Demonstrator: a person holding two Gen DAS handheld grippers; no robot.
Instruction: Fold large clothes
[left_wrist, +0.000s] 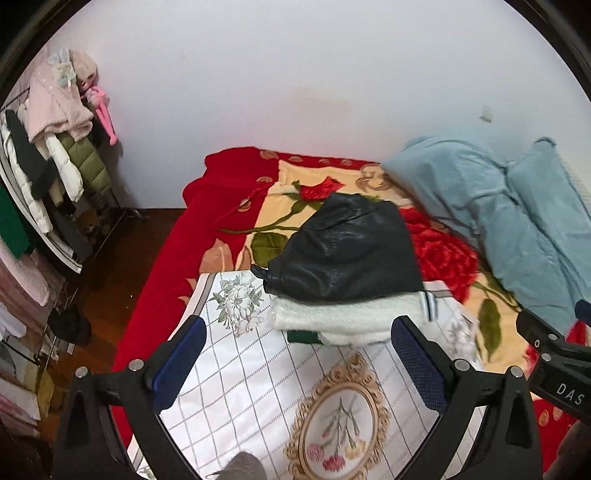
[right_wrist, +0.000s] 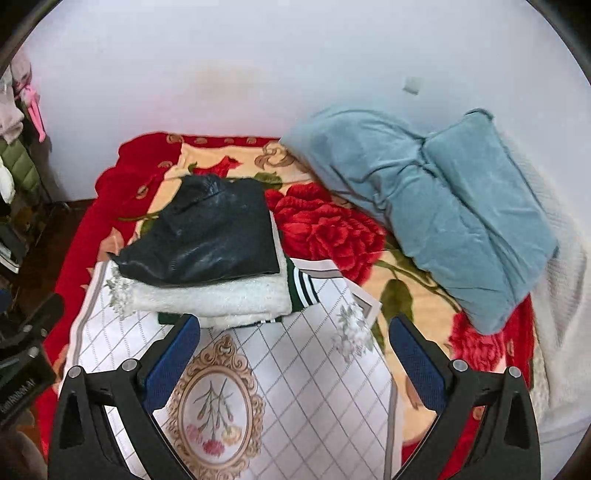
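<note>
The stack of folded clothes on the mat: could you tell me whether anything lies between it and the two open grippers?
Nothing visible does. Only bare patterned mat separates the left gripper and right gripper from the stack.

Jacket (left_wrist: 343, 243) atop sweater (left_wrist: 347, 317), on cloth (left_wrist: 251, 369); duvet (left_wrist: 498, 214) right.
</note>
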